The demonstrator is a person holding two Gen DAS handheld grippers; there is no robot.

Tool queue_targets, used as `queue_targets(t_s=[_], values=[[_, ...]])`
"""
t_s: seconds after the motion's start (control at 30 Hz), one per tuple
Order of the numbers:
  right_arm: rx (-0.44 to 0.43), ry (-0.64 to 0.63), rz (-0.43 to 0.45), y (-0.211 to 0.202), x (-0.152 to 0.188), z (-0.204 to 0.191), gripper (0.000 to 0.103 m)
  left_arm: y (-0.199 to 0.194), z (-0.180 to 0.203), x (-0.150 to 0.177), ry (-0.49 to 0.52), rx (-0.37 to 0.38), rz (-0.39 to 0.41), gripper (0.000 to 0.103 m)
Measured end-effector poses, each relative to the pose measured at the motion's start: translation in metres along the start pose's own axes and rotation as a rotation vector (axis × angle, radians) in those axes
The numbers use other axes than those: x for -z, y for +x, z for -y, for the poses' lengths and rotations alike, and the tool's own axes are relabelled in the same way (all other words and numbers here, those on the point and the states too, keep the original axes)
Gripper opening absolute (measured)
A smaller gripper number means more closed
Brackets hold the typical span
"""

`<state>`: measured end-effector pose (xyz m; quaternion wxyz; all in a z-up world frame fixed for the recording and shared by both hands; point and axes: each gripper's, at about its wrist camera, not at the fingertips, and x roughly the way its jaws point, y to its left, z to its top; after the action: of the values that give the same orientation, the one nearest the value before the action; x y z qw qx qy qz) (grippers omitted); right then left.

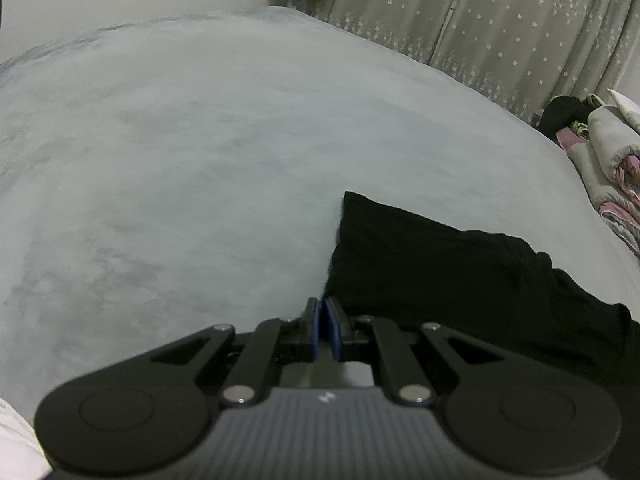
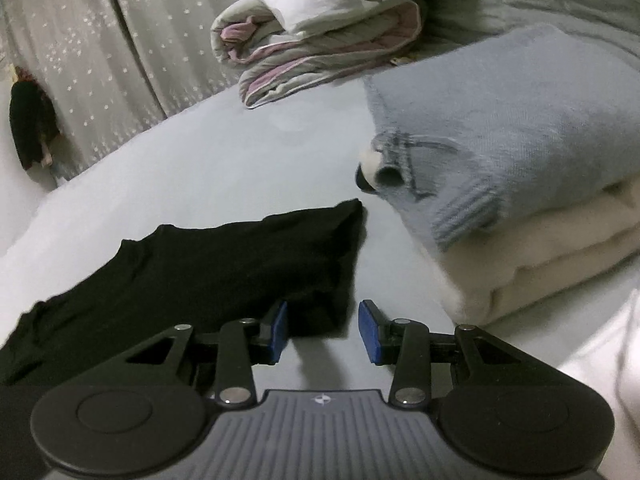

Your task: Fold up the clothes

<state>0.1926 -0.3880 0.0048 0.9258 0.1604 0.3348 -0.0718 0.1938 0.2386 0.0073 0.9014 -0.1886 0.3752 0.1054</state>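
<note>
Black garment (image 2: 208,264) lies flat beside the sweater pile (image 2: 520,168); left gripper (image 1: 323,312) clenched empty, right gripper (image 2: 323,320) spread, probably for its corner.

Left tool (image 1: 323,312) pads pressed together, right tool (image 2: 323,318) spread wide

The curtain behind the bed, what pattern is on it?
Grey curtain scattered with small white stars; the left wrist view shows it best.

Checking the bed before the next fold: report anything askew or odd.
Nothing stands out. The black garment lies folded flat on the grey bedsheet; the blue sweater sits neatly on a cream blanket. Only the quilt behind is loosely bundled.
</note>
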Motion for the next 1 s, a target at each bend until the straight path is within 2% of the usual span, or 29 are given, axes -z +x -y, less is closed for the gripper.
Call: queue_targets(t_s=[0.03,0.2,0.43,0.67,0.8,1.0], values=[[-0.002,0.004,0.005,0.001,0.0,-0.001,0.007,0.0,0.0,0.0,0.002,0.0,0.0,0.006],[0.005,0.093,0.034,-0.012,0.0,0.01,0.007,-0.001,-0.002,-0.001,-0.003,0.01,-0.001,0.006],[-0.017,0.13,0.049,-0.04,-0.004,0.018,0.007,-0.002,-0.006,-0.002,-0.024,0.029,-0.022,0.006],[0.05,0.13,0.004,-0.035,-0.002,0.026,0.006,-0.001,-0.006,-0.003,-0.033,0.034,-0.032,0.006],[0.051,0.101,0.039,-0.044,-0.008,0.022,0.006,-0.001,-0.008,-0.005,-0.049,0.042,-0.036,0.006],[0.071,0.121,-0.058,-0.025,0.003,0.032,0.005,0.005,-0.006,-0.002,-0.025,0.033,-0.043,0.008]])
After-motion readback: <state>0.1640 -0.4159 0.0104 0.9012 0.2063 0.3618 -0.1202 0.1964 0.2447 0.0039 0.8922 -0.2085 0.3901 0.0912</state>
